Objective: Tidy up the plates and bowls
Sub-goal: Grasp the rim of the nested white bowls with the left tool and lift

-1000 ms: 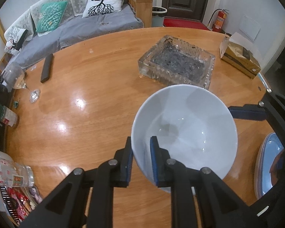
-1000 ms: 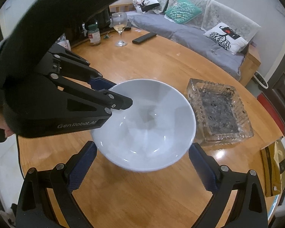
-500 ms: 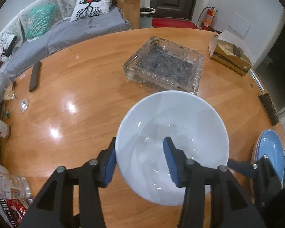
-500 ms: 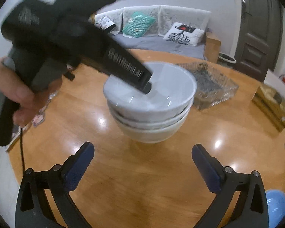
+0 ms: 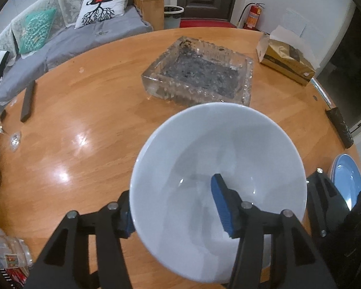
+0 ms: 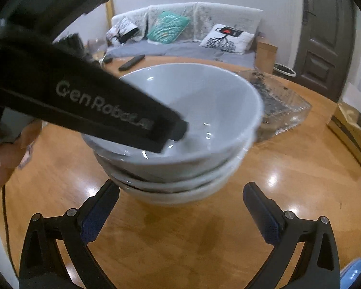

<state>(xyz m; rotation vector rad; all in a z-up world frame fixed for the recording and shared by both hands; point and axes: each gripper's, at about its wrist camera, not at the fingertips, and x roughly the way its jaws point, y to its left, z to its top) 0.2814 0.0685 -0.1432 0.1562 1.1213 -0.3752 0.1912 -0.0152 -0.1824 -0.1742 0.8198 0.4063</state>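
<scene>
A white bowl [image 5: 216, 168] rests as the top of a stack of three white bowls [image 6: 180, 168] on the round wooden table [image 5: 84, 120], tilted a little. My left gripper [image 5: 173, 212] straddles its near rim, one blue pad [image 5: 222, 207] inside and the other outside. Its jaws are opening and the pads stand clear of the rim. In the right wrist view that left gripper's finger [image 6: 122, 110] reaches into the top bowl. My right gripper [image 6: 180, 190] is wide open, low in front of the stack's base, holding nothing. Blue plates [image 5: 346, 183] lie at the table's right edge.
A square glass ashtray [image 5: 199, 77] stands just behind the bowls. A tissue box [image 5: 286, 65] sits at the far right, a dark remote [image 5: 27, 101] and a wine glass foot [image 5: 15, 139] at the left. A person's hand [image 6: 2, 159] holds the left gripper.
The left gripper, shut on the bowl's rim a second ago, has set the bowl onto the stack and spread its jaws. The right gripper has sunk to table level in front of the stack.
</scene>
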